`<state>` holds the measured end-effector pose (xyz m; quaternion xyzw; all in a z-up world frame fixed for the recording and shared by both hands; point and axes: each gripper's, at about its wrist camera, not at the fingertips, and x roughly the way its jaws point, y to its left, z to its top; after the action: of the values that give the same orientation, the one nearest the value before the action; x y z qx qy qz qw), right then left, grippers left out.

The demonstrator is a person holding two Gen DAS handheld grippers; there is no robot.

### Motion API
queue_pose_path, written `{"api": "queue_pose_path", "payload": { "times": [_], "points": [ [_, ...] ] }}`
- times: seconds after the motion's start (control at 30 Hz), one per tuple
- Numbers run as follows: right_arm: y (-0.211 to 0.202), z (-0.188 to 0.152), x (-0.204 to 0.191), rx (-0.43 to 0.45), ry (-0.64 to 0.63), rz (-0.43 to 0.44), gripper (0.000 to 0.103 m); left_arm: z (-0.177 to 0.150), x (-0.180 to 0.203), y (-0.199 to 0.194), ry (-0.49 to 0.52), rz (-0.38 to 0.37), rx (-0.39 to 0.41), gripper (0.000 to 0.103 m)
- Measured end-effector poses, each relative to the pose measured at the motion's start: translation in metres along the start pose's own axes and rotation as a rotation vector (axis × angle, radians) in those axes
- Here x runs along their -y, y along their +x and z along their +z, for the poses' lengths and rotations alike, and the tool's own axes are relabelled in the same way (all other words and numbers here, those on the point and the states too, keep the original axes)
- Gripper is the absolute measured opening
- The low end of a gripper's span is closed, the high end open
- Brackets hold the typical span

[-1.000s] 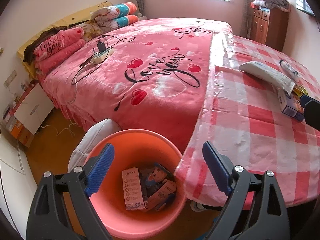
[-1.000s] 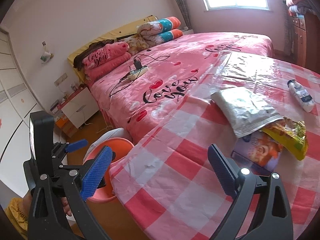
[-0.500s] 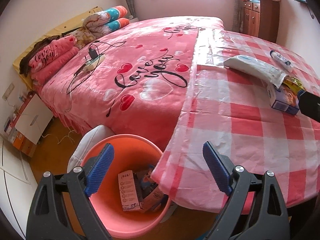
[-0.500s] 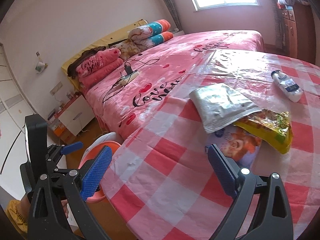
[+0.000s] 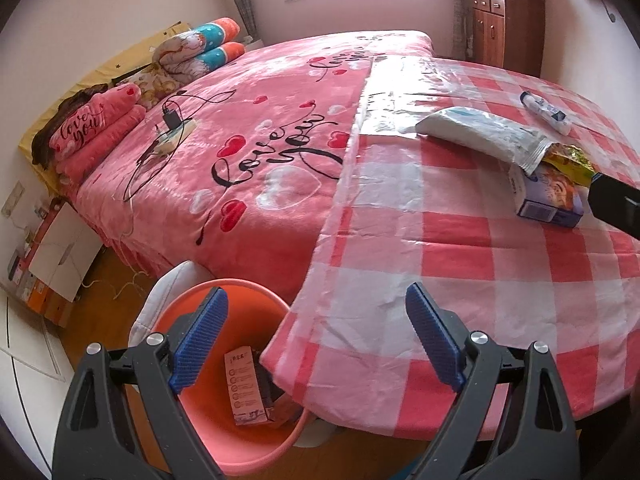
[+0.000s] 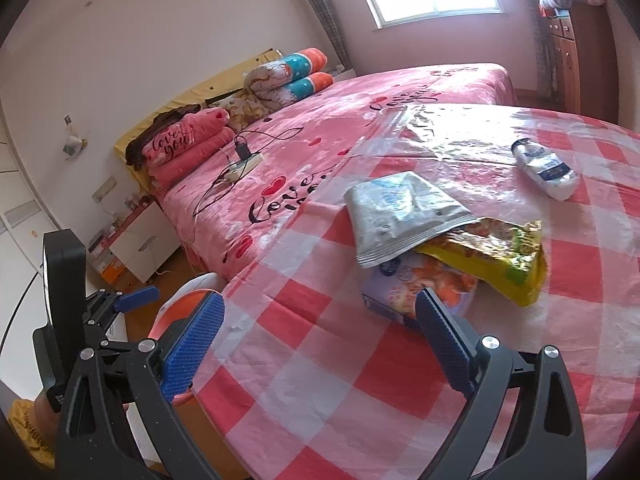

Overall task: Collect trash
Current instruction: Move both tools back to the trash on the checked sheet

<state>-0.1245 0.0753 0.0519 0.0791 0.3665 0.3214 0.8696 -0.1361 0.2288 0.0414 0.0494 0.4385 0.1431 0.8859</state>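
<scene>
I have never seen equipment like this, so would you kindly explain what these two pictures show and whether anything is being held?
There is no robot here: a person carries a hand-held clamp with two blue-padded fingers in each hand. Each has a wide-angle camera looking forward along its fingers, so each picture is one clamp's own view.

The left gripper is open and empty, above an orange bucket on the floor that already contains a small carton.

The right gripper is also open and empty, just in front of a pile on the checked tablecloth: a silver pouch lying over a yellow snack bag and a purple box. A small white bottle lies farther back. A pink bed stands beside the table.
</scene>
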Motion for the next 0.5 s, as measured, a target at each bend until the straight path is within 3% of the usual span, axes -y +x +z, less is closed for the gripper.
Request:
{"api": "queue_pose_path", "payload": {
  "times": [0.5],
  "points": [
    [-0.012, 0.002, 0.042, 0.032, 0.046, -0.085, 0.095, 0.011, 0.037, -0.002, 0.060, -0.032, 0.001, 0.091]
  ]
}}
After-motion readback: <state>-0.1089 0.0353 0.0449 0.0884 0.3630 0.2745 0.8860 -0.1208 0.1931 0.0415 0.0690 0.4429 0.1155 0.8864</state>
